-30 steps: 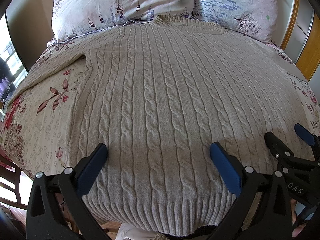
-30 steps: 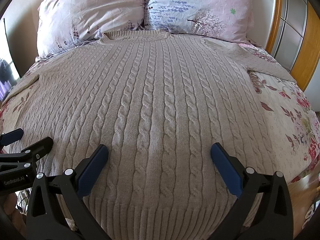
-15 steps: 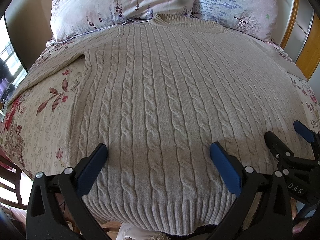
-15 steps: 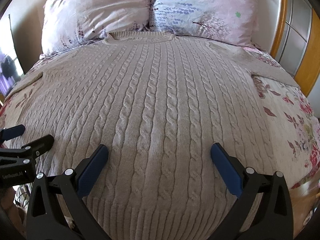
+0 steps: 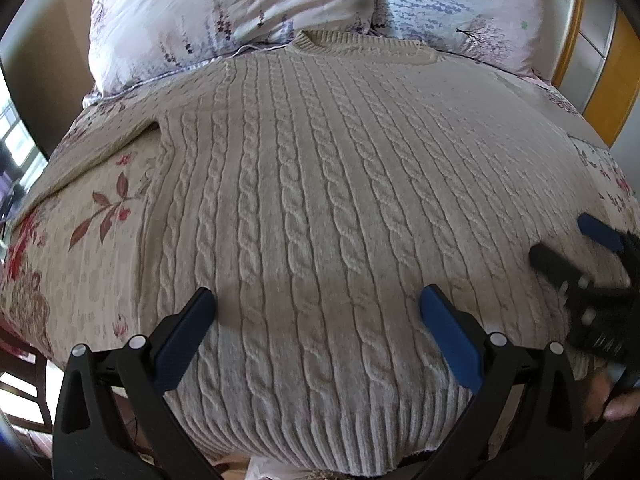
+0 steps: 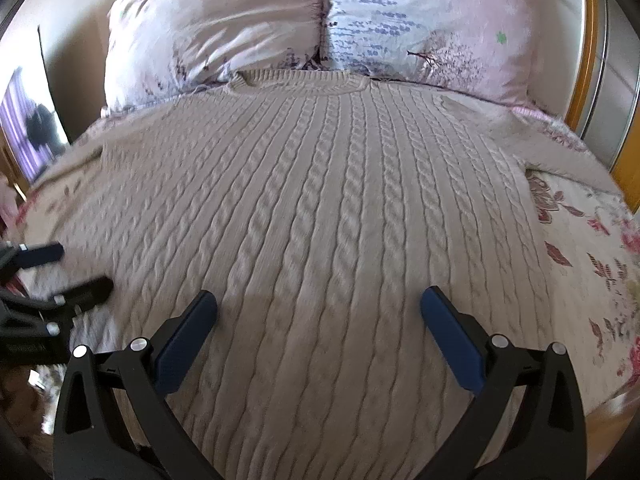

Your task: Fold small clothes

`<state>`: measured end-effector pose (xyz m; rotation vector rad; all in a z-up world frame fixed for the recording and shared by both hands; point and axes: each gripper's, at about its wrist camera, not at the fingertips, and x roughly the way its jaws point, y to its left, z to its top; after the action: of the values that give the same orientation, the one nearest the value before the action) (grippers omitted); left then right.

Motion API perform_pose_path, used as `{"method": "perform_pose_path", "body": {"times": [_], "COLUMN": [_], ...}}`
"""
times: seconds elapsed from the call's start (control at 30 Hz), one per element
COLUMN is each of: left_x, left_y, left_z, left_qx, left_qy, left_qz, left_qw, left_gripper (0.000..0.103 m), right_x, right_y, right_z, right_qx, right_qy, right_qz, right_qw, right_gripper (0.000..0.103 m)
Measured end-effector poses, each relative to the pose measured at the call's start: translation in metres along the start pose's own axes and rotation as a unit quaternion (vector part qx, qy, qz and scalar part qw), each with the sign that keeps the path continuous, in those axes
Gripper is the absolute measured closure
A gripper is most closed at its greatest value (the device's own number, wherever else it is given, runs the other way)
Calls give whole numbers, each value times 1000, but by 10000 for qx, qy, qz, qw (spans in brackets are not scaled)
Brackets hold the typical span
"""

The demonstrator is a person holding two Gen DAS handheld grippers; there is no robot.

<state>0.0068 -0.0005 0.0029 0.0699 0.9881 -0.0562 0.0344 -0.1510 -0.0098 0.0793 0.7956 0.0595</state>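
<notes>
Left wrist view: beige cable-knit sweater [image 5: 312, 200] spread flat, front up, across a floral-print bedspread [image 5: 80, 248], ribbed hem nearest, round collar farthest, touching two pale floral pillows [image 5: 224, 20] at the head of the bed. Left gripper [image 5: 316, 304] with black frame and blue pads hovering over the lower part of the sweater, jaws spread wide, nothing between them. Left sleeve running off toward the far left, its cuff lost at the rim of the fisheye. At the right edge, right gripper [image 5: 568, 240] blurred and partly cut off, one blue pad and one black finger showing over the sweater's right side; fingers of a person's hand [image 5: 618, 406] just visible behind it. Near the bottom edge, the hem hanging past the bed's near side, what lies under it hard to make out. Orange wooden frame [image 5: 604, 96] at far right.

Right wrist view: same sweater [image 6: 332, 216] filling the middle, collar touching the pillows [image 6: 420, 20] far off. Right gripper [image 6: 318, 304] above the lower middle of the knit, jaws spread wide and empty. Right sleeve stretching to the far right over the bedspread [image 6: 588, 248], end cut off. At the left edge, left gripper [image 6: 72, 268] smeared by motion blur, jaws apart, contact with the cloth impossible to tell. Dark shape by the bright window [image 6: 32, 136] at far left too blurred to identify.
</notes>
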Motion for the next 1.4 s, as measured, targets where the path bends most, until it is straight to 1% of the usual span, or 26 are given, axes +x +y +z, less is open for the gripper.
{"method": "perform_pose_path", "body": {"times": [0.03,0.1,0.13,0.2,0.23,0.3,0.4,0.43,0.5,0.53,0.57,0.6,0.63,0.67,0.73,0.77,0.8,0.87,0.93,1.0,1.07,1.13,1.17,1.27,1.33,1.4], "left_x": [1,2,3,4,4,5,8,9,10,9,8,8,7,7,8,9,10,15,22,28,32,35,36,40,41,41], "left_y": [1,2,3,5,7,9,15,18,24,27,30,35,38,41,47,48,50,52,51,49,48,49,49,50,50,49], "left_z": [1,4,6,9,11,16,28,33,44,48,53,58,62,66,75,78,81,87,90,94,96,97,97,97,97,97], "left_qx": [36,84,105,141,152,177,186,177,149,142,125,79,48,17,-39,-48,-61,-50,-11,21,-4,-62,-88,-162,-175,-154], "left_qy": [-19,-50,-71,-135,-172,-247,-295,-312,-411,-474,-547,-657,-726,-785,-839,-838,-829,-813,-754,-694,-661,-605,-588,-537,-527,-538], "left_qz": [-19,-47,-69,-105,-99,-64,-26,-43,-117,-152,-185,-213,-230,-248,-231,-202,-156,26,319,555,625,619,608,547,521,559], "left_qw": [10000,9999,9999,9998,9997,9995,9994,9993,9990,9987,9983,9976,9971,9966,9962,9963,9964,9967,9966,9960,9958,9962,9964,9969,9971,9969], "left_gripper": [2,2,2,2,2,2,2,2,2,2,2,2,2,2,2,2,2,2,2,2,2,2,2,2,2,2], "right_x": [0,-2,-2,-4,-5,-4,1,3,11,15,21,26,32,38,47,51,53,54,57,60,62,65,62,64,63,59], "right_y": [-6,-31,-40,-72,-94,-122,-177,-190,-236,-249,-273,-291,-307,-325,-345,-355,-362,-369,-373,-380,-387,-389,-389,-388,-387,-384], "right_z": [4,20,25,41,51,63,81,84,92,92,93,91,89,83,76,71,69,70,70,69,68,68,65,66,67,71], "right_qx": [112,495,628,1068,1342,1666,2240,2378,2905,3071,3420,3683,3939,4267,4624,4827,4935,5011,5098,5263,5361,5419,5400,5298,5248,5128], "right_qy": [-6,-69,-90,-190,-245,-303,-390,-401,-423,-423,-397,-382,-350,-302,-301,-276,-361,-427,-501,-574,-633,-694,-705,-710,-785,-918], "right_qz": [48,86,62,-61,-163,-294,-581,-649,-865,-938,-996,-996,-988,-960,-837,-773,-717,-712,-602,-566,-509,-460,-479,-564,-548,-523], "right_qw": [9999,9987,9980,9941,9905,9851,9721,9683,9520,9461,9336,9235,9132,8988,8822,8719,8660,8614,8567,8465,8402,8363,8373,8432,8458,8520], "right_gripper": [1,4,6,10,12,14,19,22,28,33,38,41,46,48,52,54,55,57,60,64,69,75,80,90,92,93]}}
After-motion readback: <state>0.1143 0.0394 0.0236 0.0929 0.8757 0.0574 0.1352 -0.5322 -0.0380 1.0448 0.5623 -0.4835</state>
